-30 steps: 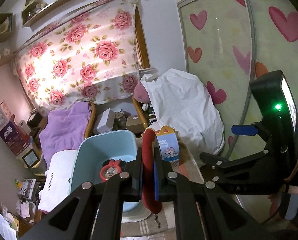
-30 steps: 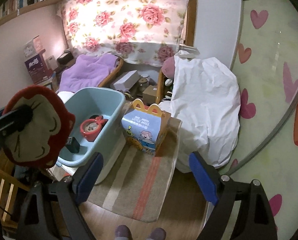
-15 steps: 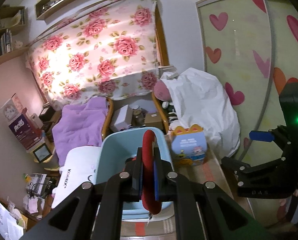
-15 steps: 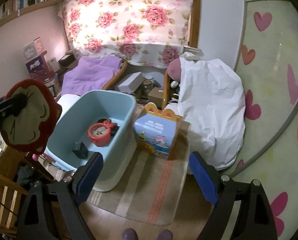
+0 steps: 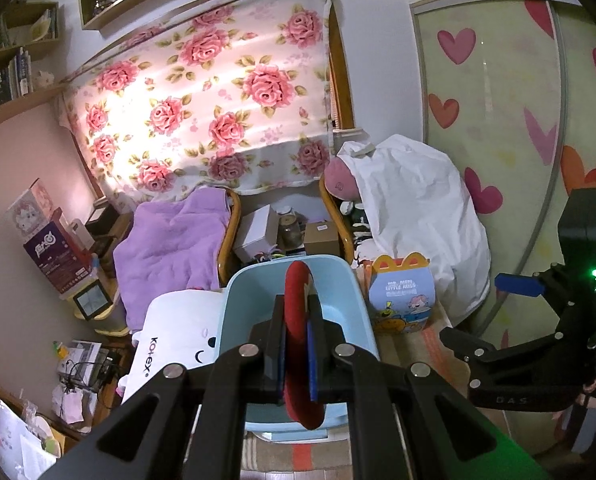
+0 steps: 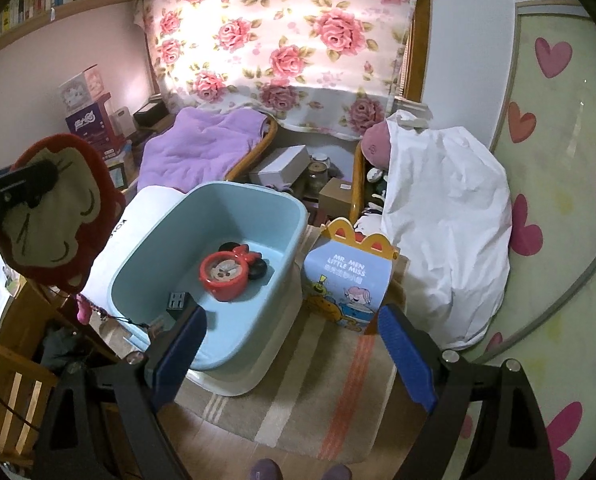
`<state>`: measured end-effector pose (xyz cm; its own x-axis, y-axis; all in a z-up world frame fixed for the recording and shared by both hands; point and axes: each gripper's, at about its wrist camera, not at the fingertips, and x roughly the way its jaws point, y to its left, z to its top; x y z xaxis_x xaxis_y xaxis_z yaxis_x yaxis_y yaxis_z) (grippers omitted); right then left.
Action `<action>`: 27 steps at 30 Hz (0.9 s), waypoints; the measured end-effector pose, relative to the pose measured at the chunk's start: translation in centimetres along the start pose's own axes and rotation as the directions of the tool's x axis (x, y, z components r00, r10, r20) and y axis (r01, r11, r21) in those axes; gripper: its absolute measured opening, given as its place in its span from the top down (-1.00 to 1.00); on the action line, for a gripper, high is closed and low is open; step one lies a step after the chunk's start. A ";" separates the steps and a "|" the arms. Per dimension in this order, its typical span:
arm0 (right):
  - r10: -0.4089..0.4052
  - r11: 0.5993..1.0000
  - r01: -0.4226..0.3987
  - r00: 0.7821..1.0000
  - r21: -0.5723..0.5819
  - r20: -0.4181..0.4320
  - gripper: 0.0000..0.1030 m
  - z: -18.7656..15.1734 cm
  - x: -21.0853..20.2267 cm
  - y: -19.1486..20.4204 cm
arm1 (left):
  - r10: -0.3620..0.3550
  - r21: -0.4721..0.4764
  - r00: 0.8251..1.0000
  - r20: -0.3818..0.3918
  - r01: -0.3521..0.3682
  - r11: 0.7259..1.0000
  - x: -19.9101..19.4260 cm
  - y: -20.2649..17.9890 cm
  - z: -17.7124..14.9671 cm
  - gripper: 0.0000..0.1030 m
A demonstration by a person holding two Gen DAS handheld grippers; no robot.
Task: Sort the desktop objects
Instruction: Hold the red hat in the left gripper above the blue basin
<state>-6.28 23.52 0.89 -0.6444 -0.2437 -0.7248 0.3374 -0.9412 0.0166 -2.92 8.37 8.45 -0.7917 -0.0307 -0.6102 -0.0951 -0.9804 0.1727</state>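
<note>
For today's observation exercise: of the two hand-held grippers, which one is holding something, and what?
The left hand-held gripper: its fingers are clamped on a flat red felt face pouch. The right hand-held gripper stands wide open with nothing between its blue pads.

The blue tub (image 6: pixel 233 216) lies open from above; the paper box (image 6: pixel 348 276) crowds its right wall.

We read "MR. MEN LITTLE MISS" on the blue meal box (image 6: pixel 344 280) beside the tub. "Kotex" stands on the white package (image 5: pixel 169 344), and "DAS" on the right gripper (image 5: pixel 510 400) frame.
</note>
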 end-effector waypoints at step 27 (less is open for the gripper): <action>-0.099 0.994 0.103 0.990 0.037 -0.100 -0.76 0.2 4.7 -2.0 | -0.072 -0.038 0.989 -0.130 0.068 0.997 11.4 1.9 2.2 0.86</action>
<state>-10.16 24.23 -2.43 -0.6025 -0.1252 -0.7883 0.2438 -0.9693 -0.0324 -13.49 6.58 3.54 -0.6973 0.0152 -0.7166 -0.1258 -0.9869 0.1014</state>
